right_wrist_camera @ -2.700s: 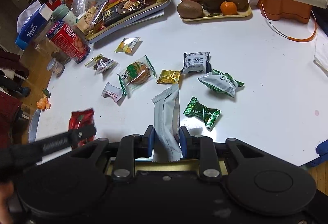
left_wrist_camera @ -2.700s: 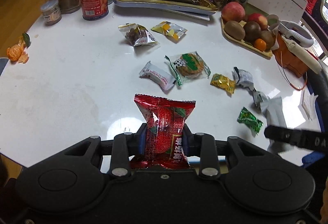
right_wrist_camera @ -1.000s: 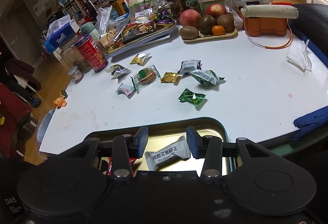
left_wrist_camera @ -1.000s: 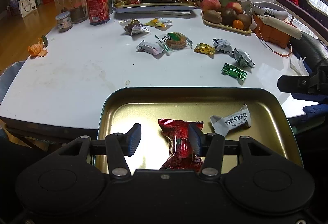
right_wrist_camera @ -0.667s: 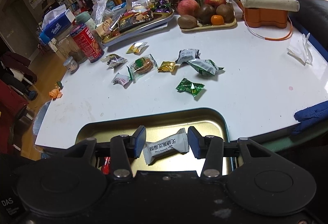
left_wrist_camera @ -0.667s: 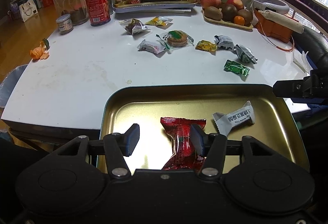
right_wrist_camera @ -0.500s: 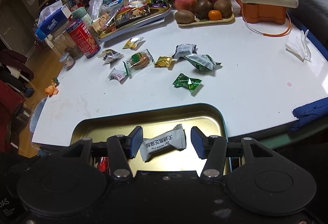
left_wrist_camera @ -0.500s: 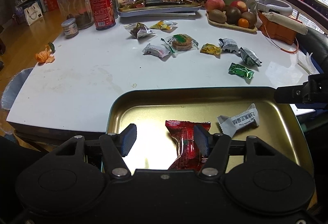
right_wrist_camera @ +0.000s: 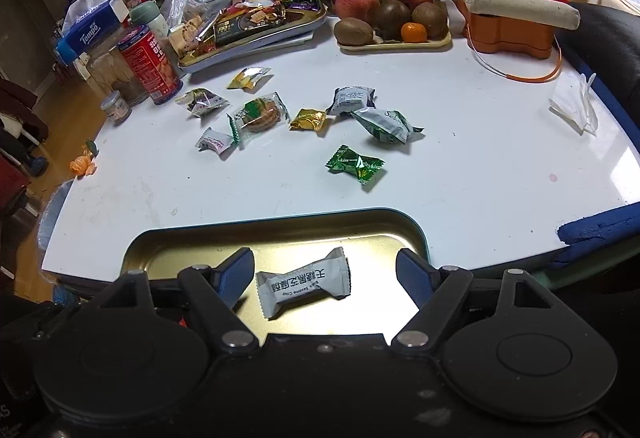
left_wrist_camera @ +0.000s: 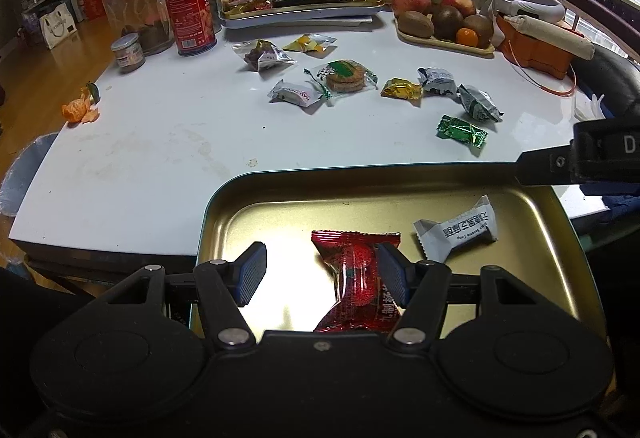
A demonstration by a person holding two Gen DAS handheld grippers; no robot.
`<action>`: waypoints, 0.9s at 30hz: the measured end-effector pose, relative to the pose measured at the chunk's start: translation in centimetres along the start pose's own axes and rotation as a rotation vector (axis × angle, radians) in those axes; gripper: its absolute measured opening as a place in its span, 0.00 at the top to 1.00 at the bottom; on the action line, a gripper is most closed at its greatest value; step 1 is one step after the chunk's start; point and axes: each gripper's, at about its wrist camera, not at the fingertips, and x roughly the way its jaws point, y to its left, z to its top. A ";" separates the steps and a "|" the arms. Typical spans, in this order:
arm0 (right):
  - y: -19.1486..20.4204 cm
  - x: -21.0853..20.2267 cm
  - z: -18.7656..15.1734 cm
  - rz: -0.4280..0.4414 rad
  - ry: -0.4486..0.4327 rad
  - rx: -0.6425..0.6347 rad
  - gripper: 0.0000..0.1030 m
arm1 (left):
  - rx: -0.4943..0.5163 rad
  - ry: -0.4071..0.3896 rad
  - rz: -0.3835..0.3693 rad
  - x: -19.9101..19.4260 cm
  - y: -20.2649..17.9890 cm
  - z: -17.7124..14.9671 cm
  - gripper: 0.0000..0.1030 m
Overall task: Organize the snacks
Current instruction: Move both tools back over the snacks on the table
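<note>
Snacks in my tin (left_wrist_camera: 400, 177): red pack (left_wrist_camera: 356, 274), lower end hidden by my slack left gripper (left_wrist_camera: 322, 272), and white pack (right_wrist_camera: 304, 282) lying loose between my right gripper's (right_wrist_camera: 326, 272) opening jaws.

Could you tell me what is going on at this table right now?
A person is sorting wrapped snacks into a gold tray, one hand-held gripper in each hand. The left hand-held gripper is open around a red packet lying in the tray. The right hand-held gripper is opening over a white packet that lies free in the tray too. Eight more wrapped snacks, such as the green candy, wait loose on the white table.
</note>
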 end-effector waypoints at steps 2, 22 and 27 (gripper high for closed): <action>0.0 -0.1 0.0 -0.001 -0.008 0.005 0.21 | 0.001 -0.004 0.003 -0.1 0.0 0.1 0.37; 0.4 1.0 9.4 -0.021 -0.059 0.062 0.23 | -0.055 -0.045 0.045 0.8 3.2 11.9 0.37; 0.2 3.2 13.8 -0.035 -0.048 0.073 0.28 | -0.019 -0.078 0.079 2.5 3.5 16.0 0.37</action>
